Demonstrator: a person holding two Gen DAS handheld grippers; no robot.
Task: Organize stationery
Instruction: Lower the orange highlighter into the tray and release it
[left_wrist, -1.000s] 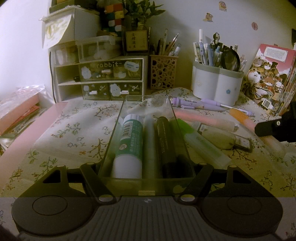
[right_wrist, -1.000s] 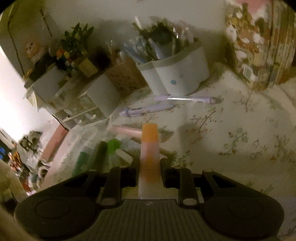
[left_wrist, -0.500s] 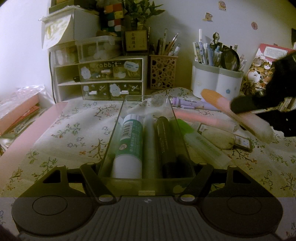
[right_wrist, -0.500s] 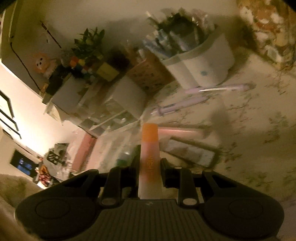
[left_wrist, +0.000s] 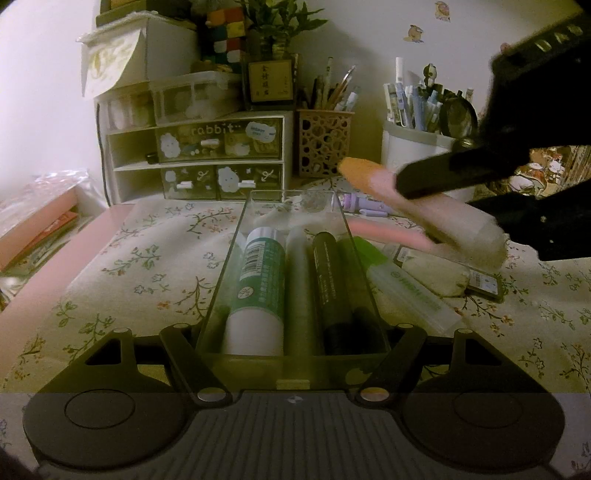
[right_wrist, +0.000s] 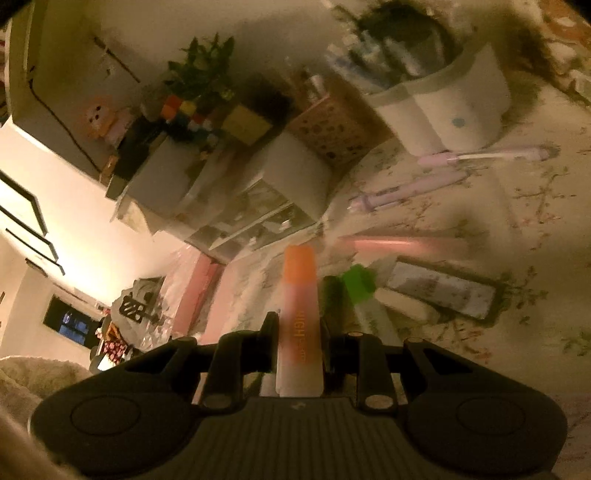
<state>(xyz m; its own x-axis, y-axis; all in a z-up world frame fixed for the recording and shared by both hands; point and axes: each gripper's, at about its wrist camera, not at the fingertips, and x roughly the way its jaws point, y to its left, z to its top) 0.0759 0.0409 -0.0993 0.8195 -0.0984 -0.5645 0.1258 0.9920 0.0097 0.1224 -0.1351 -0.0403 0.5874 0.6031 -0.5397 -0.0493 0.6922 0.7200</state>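
From the left wrist, the left gripper (left_wrist: 291, 332) is clamped across the near end of a clear tray (left_wrist: 236, 258), which runs straight ahead of it on the floral desk (left_wrist: 155, 258). Inside lie a glue stick (left_wrist: 258, 288), a pale tube and a black marker (left_wrist: 327, 280), side by side and nearly filling the width. Ahead and to the right, above the tray's far right rim, the right gripper (left_wrist: 424, 184) carries an orange highlighter (left_wrist: 406, 206), cap pointing left and tilted down toward the tray. Below it on the desk lie a green highlighter (left_wrist: 399, 284) just outside the tray wall, an eraser (left_wrist: 432, 273) and a pink pen (left_wrist: 388, 232). From the right wrist, blurred with motion, the right gripper (right_wrist: 298, 339) is closed on the orange highlighter (right_wrist: 298, 295), which sticks out straight ahead between the fingers, held near its tail; the green highlighter (right_wrist: 360, 284) and black marker sit just right of its cap, purple pens (right_wrist: 406, 188) farther ahead. The likely trouble is room: the tray looks almost full, so the highlighter may catch the right wall or land across the marker and roll out. Coming in tilted, its cap could also strike the rim and shift the tray in the left grip.
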